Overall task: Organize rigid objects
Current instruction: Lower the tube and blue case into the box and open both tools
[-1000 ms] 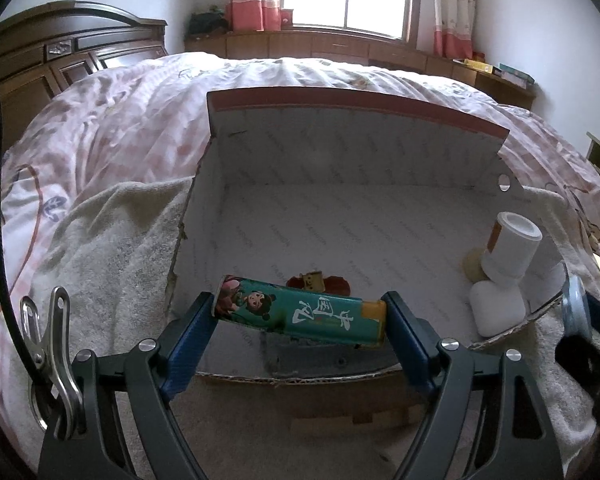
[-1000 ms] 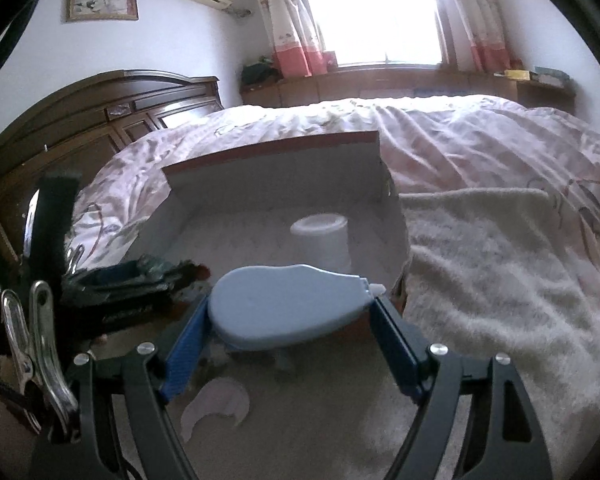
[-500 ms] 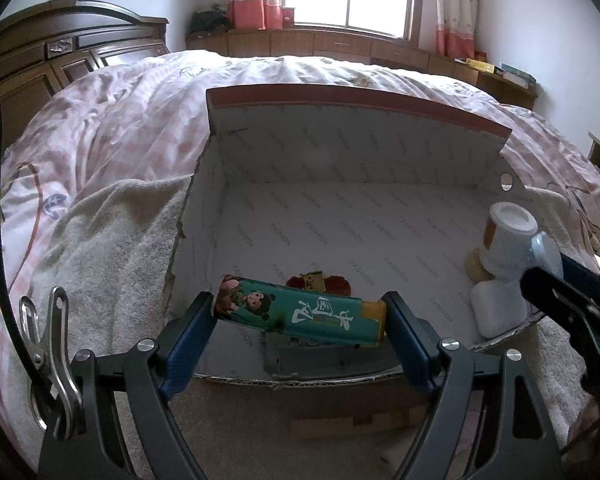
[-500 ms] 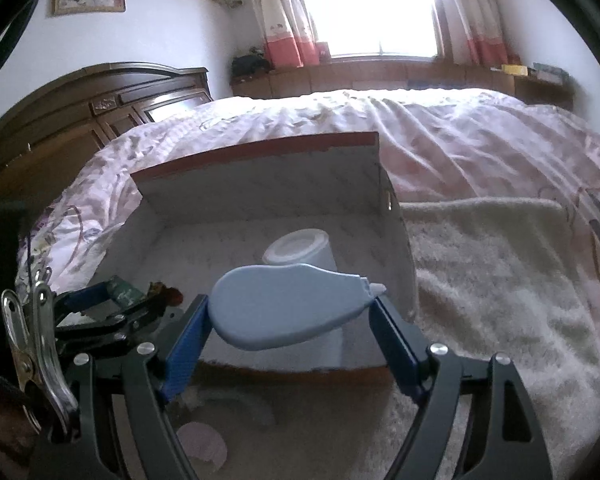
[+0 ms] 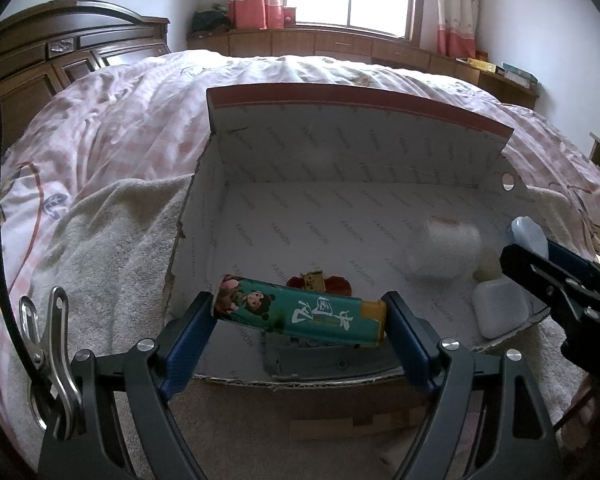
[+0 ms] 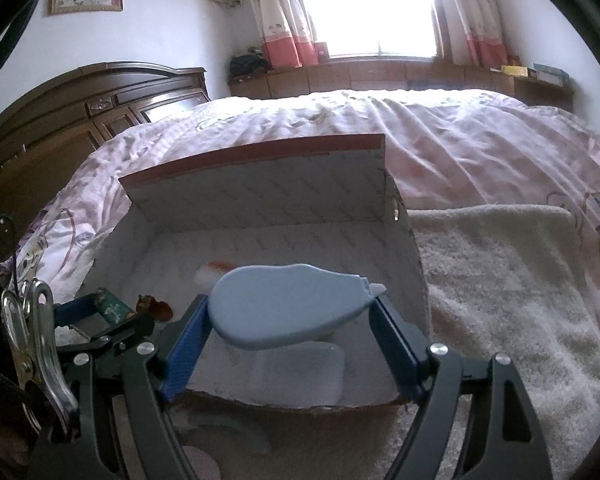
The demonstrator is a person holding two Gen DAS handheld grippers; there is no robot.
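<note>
My left gripper [image 5: 300, 320] is shut on a green cartoon-printed tube with a yellow cap [image 5: 300, 312], held crosswise over the near edge of an open cardboard box [image 5: 356, 148]. My right gripper [image 6: 292, 312] is shut on a light blue teardrop-shaped correction tape [image 6: 288, 304], held over the box's near right corner [image 6: 420, 280]. From the left wrist view the right gripper [image 5: 540, 256] enters at the right edge. A white cup [image 5: 444, 252] appears blurred in the box. A white rounded case [image 5: 500, 312] lies beneath it.
The box sits on a cream towel [image 5: 112, 248] spread over a pink quilt [image 5: 120, 128]. A small red and yellow item [image 5: 320, 282] and a grey piece [image 5: 300, 356] lie on the box floor. A dark wooden headboard [image 6: 80, 112] stands at the left.
My right gripper has moved with the blue correction tape toward and over the box's near right corner. The white cup, upright before, now shows blurred and shifted. My left gripper stayed still.
</note>
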